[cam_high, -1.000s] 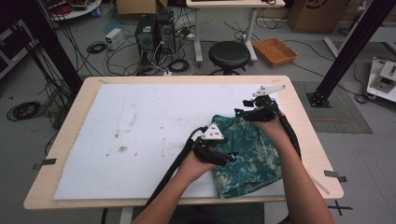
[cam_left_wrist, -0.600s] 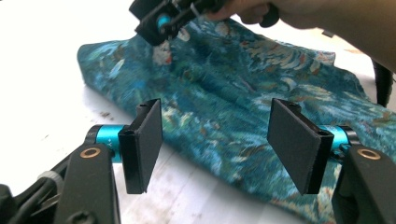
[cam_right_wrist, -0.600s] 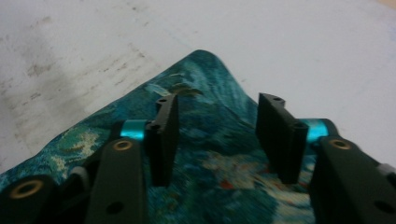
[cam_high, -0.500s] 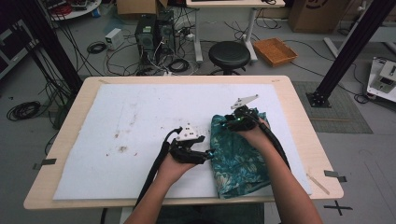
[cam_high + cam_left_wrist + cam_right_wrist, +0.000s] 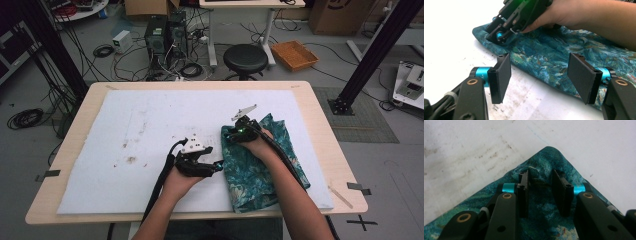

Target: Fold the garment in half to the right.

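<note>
Teal patterned cloth (image 5: 260,165), folded into a rough slab with a leafy blue-green print, lies on the right half of the large white foam mat (image 5: 150,130) that covers the pale wooden table (image 5: 325,140); its near edge reaches almost to the mat's near edge, and its far left corner points toward the middle of the mat. That mat carries brown smudges to the left of the cloth. On the floor beyond the table stand a round black stool (image 5: 245,59), an orange tray (image 5: 295,55) to its right and a tangle of black cables around computer boxes (image 5: 165,35) to its left. The person's right forearm (image 5: 290,195) lies across the cloth from the near side. The right gripper (image 5: 540,178) sits on the far left corner of the cloth, tips down; its jaws have just been closing, a raised fold of the fabric stands between them, and the left pad touches it while a narrow gap shows beside the other pad. The left gripper (image 5: 539,75) hovers just left of the cloth's left edge, jaws spread wide with nothing gripped, the cloth's edge lying below and beyond them.
</note>
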